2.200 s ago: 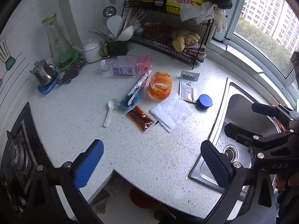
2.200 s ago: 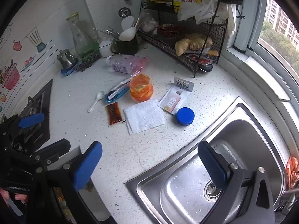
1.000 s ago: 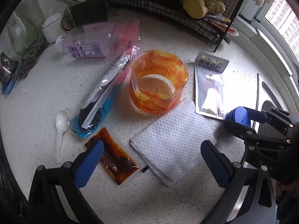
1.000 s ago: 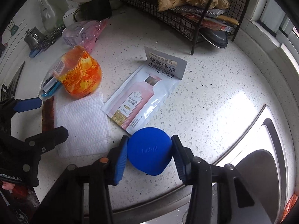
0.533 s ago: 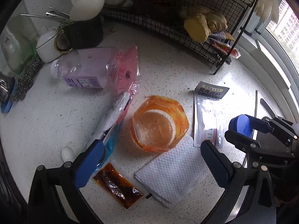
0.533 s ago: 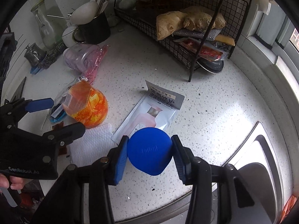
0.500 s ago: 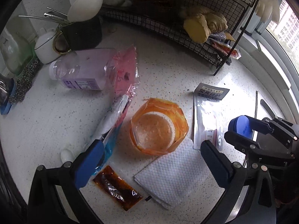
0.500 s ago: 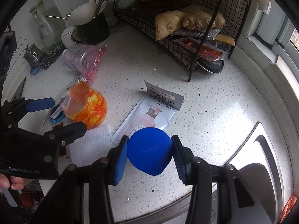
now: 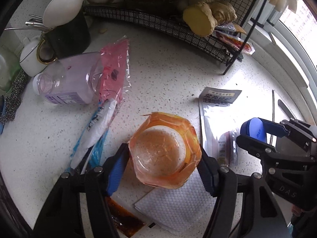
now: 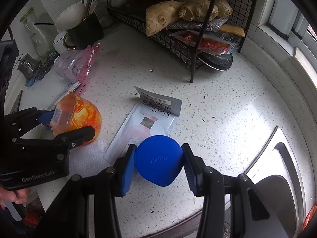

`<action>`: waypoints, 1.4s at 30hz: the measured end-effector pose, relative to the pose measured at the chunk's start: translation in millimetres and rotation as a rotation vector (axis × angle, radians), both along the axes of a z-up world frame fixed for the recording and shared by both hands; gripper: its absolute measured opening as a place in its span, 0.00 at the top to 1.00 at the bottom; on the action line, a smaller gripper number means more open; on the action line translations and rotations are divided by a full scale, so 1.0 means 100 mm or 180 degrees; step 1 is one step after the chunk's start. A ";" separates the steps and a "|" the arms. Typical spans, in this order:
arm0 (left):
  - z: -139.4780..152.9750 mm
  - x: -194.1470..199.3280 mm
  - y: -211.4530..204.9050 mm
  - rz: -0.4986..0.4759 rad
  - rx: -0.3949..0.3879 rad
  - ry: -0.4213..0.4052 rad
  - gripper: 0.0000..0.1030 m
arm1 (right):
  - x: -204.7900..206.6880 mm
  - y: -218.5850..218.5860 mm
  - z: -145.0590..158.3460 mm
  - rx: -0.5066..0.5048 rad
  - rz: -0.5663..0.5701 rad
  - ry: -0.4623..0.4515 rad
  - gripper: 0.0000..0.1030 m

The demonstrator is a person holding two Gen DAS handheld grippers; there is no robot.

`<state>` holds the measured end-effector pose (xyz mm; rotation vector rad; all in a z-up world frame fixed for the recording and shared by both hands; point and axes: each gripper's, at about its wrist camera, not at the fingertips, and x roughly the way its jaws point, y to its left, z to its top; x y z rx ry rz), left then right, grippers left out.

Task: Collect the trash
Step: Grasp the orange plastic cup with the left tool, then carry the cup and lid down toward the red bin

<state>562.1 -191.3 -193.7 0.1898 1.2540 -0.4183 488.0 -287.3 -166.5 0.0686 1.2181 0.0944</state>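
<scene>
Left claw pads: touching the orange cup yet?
Touching. In the left wrist view both pads of the left claw sit against the sides of the orange cup, with no gap visible on either side.

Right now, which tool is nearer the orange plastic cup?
Left. The left tool has just been closing around the orange plastic cup, one pad on each side. The right tool is off to the cup's side, shut on the blue cap.
</scene>
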 end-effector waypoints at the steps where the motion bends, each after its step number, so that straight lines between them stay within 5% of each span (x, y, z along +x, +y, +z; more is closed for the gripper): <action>1: 0.01 -0.05 -0.01 -0.0013 -0.0001 -0.0012 0.38 | -0.01 -0.01 0.02 0.0002 -0.0011 0.0000 0.58; 12: 0.50 -0.61 0.15 -0.0103 -0.0032 -0.0217 0.38 | -0.41 0.10 0.45 -0.0039 0.0038 -0.0158 0.58; 22: 0.99 -1.28 0.77 0.0057 -0.0020 -0.0439 0.38 | -0.95 0.56 0.83 -0.0037 0.0205 -0.0338 0.58; 42: 1.24 -3.36 2.07 0.0582 0.0094 -0.0499 0.38 | -2.58 1.86 1.03 0.0115 0.0804 -0.0547 0.58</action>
